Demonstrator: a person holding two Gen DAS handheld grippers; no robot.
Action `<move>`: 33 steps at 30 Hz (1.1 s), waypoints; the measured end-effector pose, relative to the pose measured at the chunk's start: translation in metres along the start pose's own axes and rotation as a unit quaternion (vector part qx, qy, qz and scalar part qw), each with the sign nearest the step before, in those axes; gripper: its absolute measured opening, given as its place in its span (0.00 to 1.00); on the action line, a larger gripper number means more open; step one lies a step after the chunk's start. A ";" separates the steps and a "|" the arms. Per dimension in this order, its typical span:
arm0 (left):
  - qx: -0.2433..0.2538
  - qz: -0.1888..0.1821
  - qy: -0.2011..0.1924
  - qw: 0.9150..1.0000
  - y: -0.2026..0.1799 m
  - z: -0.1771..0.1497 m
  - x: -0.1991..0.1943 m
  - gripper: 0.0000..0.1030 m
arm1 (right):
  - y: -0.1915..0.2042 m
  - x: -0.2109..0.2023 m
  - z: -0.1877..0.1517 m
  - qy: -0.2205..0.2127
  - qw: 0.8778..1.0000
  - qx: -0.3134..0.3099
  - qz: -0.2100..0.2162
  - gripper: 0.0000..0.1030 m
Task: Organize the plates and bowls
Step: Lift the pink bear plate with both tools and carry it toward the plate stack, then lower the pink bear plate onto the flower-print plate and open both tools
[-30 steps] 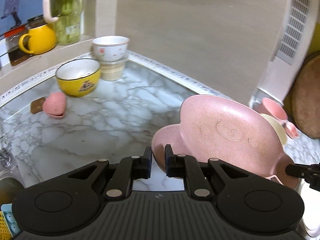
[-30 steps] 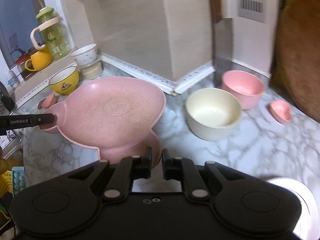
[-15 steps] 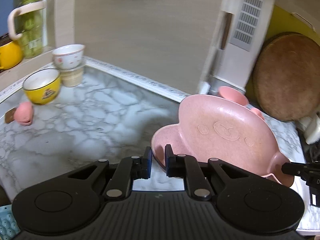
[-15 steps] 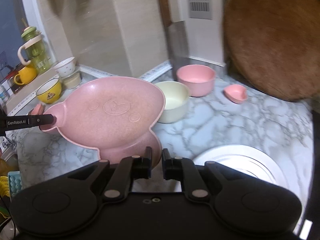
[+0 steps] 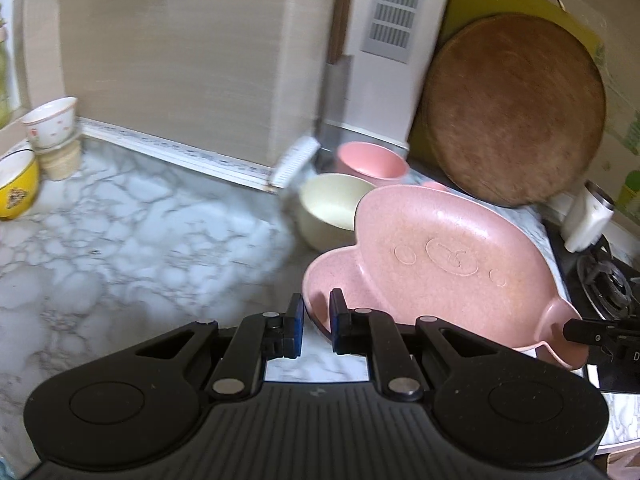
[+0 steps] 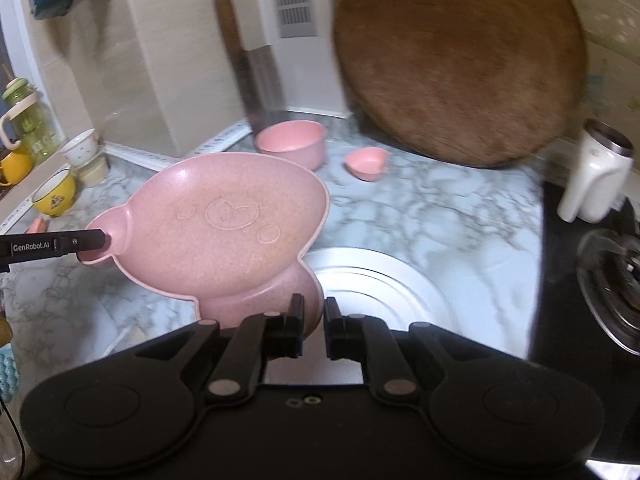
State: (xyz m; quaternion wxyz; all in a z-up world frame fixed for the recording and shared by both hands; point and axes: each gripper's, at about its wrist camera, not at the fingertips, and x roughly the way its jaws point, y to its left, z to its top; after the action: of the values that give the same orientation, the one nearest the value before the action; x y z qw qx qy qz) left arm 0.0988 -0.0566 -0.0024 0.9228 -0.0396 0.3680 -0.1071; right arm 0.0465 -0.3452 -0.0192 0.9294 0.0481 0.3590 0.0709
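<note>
A pink bear-shaped plate (image 5: 448,264) (image 6: 224,224) is held above the marble counter between both grippers. My left gripper (image 5: 316,320) is shut on one ear of the plate. My right gripper (image 6: 314,320) is shut on the opposite ear. The other gripper's fingertip shows at the plate's far ear in each view. A cream bowl (image 5: 332,208) and a pink bowl (image 5: 372,160) (image 6: 292,142) stand on the counter behind the plate. A small pink heart dish (image 6: 366,162) lies beside them.
A round wooden board (image 6: 460,56) and a cleaver (image 6: 256,76) lean on the back wall. A silver round lid (image 6: 372,284) lies under the plate's right side. A stove (image 6: 600,240) and white canister (image 6: 592,176) are right. A yellow bowl (image 5: 16,188) and stacked cups (image 5: 52,136) stand far left.
Both grippers have carried the pink plate to the right along the counter, toward the cream and pink bowls and the stove. The grips have not changed.
</note>
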 end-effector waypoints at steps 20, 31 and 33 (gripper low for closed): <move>0.014 -0.018 0.041 0.999 -0.088 -0.040 0.024 0.11 | -0.091 -0.027 -0.037 0.017 1.000 0.012 0.001 0.10; 0.006 -0.009 0.061 0.998 -0.088 -0.065 0.016 0.11 | -0.095 -0.024 -0.057 0.040 0.999 0.012 0.018 0.10; 0.009 -0.008 0.061 0.998 -0.088 -0.068 0.016 0.11 | -0.096 -0.024 -0.060 0.042 0.999 0.012 0.020 0.10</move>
State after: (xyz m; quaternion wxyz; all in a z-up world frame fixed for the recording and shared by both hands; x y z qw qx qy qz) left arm 0.0484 -0.1455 -0.0493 0.8980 -0.0272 0.4224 -0.1200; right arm -0.0018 -0.4411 -0.0610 0.9113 0.0639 0.3973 0.0871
